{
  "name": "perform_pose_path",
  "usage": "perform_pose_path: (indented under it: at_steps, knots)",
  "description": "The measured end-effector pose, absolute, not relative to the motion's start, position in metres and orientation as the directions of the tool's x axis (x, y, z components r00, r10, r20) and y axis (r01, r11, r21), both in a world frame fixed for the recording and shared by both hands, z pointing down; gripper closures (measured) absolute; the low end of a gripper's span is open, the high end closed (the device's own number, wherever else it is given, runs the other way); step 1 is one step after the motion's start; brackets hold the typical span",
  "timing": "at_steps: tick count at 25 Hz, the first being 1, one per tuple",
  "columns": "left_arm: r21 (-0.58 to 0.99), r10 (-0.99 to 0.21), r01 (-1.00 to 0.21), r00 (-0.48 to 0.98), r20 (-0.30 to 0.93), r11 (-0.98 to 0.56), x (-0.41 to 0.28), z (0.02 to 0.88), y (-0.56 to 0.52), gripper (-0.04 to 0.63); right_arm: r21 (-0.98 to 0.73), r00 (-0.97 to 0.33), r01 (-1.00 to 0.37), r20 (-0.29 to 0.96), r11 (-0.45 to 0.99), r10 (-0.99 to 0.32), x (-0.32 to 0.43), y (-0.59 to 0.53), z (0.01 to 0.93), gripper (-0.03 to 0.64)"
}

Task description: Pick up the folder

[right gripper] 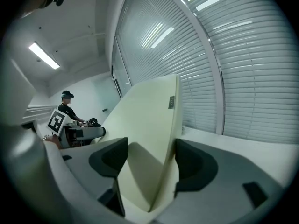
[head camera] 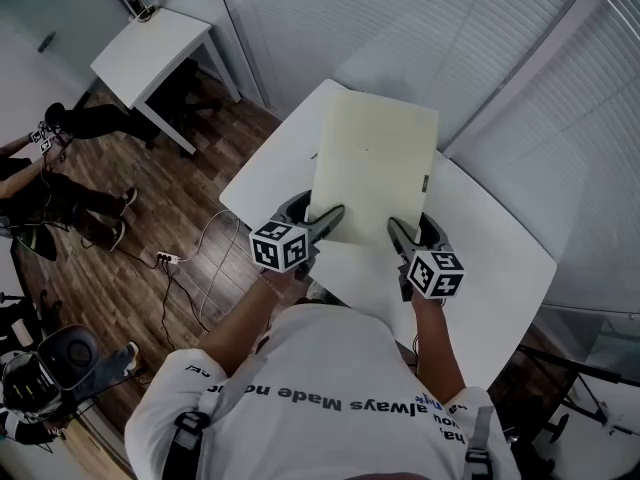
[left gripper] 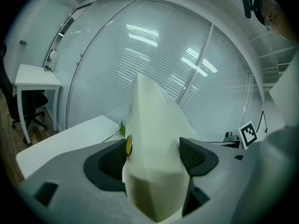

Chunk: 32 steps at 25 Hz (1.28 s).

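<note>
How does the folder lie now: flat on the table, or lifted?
Lifted: the left gripper and right gripper clamp the folder at its near edge; it slopes up off the table.

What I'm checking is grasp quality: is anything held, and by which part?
The folder, by its near edge: left gripper on the left corner, right gripper on the right corner.
</note>
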<state>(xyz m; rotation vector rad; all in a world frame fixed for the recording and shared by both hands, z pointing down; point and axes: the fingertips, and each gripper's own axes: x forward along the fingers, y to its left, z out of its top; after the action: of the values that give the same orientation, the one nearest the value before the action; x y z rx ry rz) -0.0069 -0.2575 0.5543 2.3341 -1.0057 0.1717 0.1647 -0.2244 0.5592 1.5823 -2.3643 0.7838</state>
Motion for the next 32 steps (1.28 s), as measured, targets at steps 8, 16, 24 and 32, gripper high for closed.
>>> perform_pose_path:
  at_steps: [8,16,24,32]
  knots:
    - [0.461,-0.642,-0.682,0.717,0.270,-0.568,-0.013,0.522,-0.251,0.258,-0.274,-0.396,-0.912,0.391,0.305,-0.831,0.159,-0.216,0.521,0.308]
    - [0.430,-0.669,-0.680,0.714,0.207,-0.594,-0.011,0.478,-0.245,0.258,-0.234,-0.383,-0.919,0.341,0.318,-0.858,0.161,-0.209,0.477,0.308]
    - [0.428,-0.685,-0.673,0.712,0.154,-0.603,-0.013,0.442,-0.239,0.258,-0.195,-0.372,-0.925,0.290,0.327,-0.882,0.158,-0.202,0.438,0.308]
    - [0.389,-0.699,-0.678,0.706,0.111,-0.623,-0.014,0.412,-0.232,0.258,-0.193,-0.377,-0.922,0.245,0.336,-0.893,0.158,-0.193,0.414,0.308]
